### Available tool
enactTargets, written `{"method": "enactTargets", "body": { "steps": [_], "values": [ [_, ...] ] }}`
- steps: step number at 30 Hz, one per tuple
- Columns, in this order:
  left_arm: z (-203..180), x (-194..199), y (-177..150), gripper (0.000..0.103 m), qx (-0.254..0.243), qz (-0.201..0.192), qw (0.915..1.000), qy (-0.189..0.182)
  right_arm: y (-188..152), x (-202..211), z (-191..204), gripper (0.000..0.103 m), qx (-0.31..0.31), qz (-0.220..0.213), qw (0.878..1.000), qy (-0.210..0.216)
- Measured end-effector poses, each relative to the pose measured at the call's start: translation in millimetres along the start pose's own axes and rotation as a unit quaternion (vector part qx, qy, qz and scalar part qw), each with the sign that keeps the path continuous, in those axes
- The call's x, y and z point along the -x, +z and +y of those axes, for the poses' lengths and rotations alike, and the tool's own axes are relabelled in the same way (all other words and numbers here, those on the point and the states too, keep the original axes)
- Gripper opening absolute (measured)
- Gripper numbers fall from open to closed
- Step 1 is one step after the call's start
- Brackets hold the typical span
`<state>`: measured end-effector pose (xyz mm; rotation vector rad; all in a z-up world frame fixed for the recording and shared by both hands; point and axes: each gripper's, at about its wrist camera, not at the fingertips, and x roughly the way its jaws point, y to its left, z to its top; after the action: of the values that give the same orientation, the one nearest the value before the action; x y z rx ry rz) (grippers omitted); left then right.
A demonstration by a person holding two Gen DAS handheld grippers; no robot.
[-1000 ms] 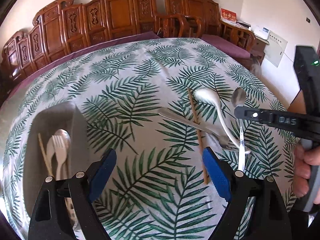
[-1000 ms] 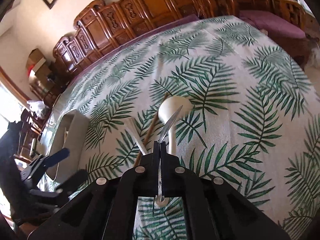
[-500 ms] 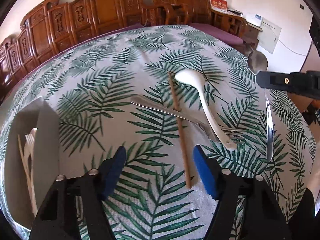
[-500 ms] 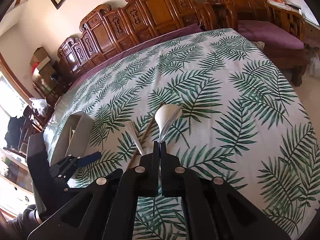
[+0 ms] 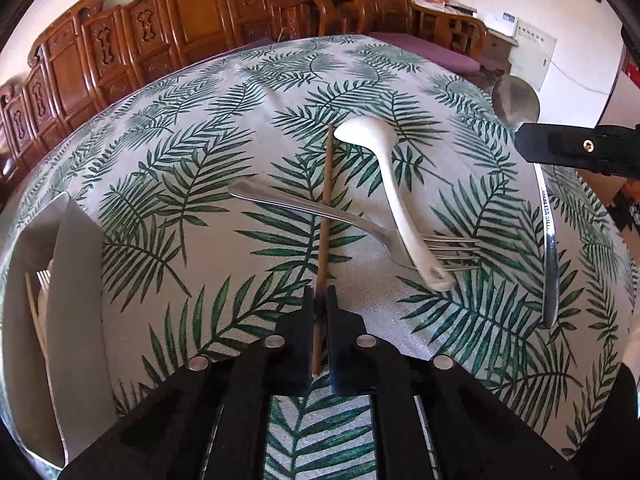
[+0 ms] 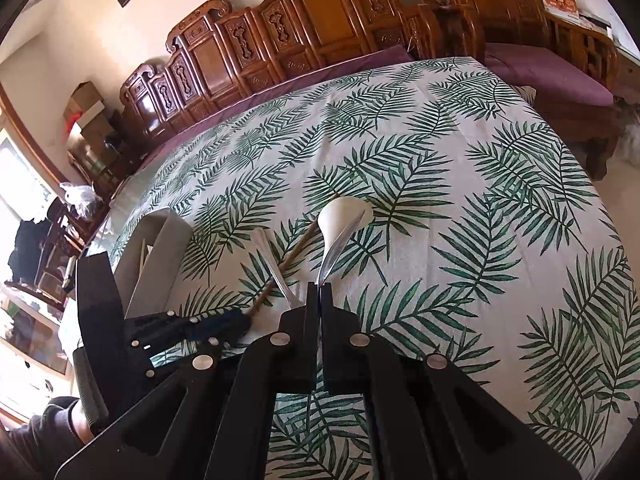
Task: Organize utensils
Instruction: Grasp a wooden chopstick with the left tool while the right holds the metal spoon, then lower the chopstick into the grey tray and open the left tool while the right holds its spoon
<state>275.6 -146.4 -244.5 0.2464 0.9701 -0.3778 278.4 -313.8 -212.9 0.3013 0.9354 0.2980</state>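
My left gripper is shut on the near end of a wooden chopstick that lies on the leaf-print tablecloth, crossing over a metal fork. A white ceramic spoon lies across the fork. My right gripper is shut on a metal spoon and holds it above the table; the metal spoon also shows at the right of the left wrist view. A grey utensil holder with white plastic cutlery stands at the left.
Carved wooden chairs line the far side of the table. The table's right edge drops off towards a purple-cushioned bench. The left gripper shows in the right wrist view beside the grey holder.
My left gripper has moved right over the chopstick and closed on its near end. My right gripper has lifted the metal spoon higher and further right.
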Motion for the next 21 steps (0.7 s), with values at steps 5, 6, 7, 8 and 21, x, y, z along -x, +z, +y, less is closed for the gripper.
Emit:
{"method": "enactTargets", "body": {
  "steps": [5, 6, 7, 8, 21],
  "values": [
    [12.1, 8.2, -3.9, 0.004, 0.022, 0.017, 0.9996, 0.005, -5.0, 0.2, 3.8, 0.002, 0.004, 0.005, 1.000, -0.004],
    [14.9, 11.9, -5.0, 0.004, 0.024, 0.016, 0.9996, 0.002, -6.0, 1.1, 5.7, 0.002, 0.005, 0.006, 1.000, -0.005],
    [17.0, 14.8, -5.8, 0.004, 0.027, 0.015, 0.9995, -0.001, -6.9, 2.2, 7.3, 0.002, 0.006, 0.005, 1.000, -0.005],
    [20.6, 20.5, -6.9, 0.004, 0.033, 0.012, 0.9994, -0.004, -7.8, 3.6, 8.8, 0.002, 0.005, 0.004, 1.000, -0.004],
    [50.8, 103.7, -22.9, 0.003, 0.043, -0.020, 0.9989, -0.004, -15.1, 17.9, 44.9, 0.002, 0.027, -0.003, 0.999, 0.018]
  ]
}}
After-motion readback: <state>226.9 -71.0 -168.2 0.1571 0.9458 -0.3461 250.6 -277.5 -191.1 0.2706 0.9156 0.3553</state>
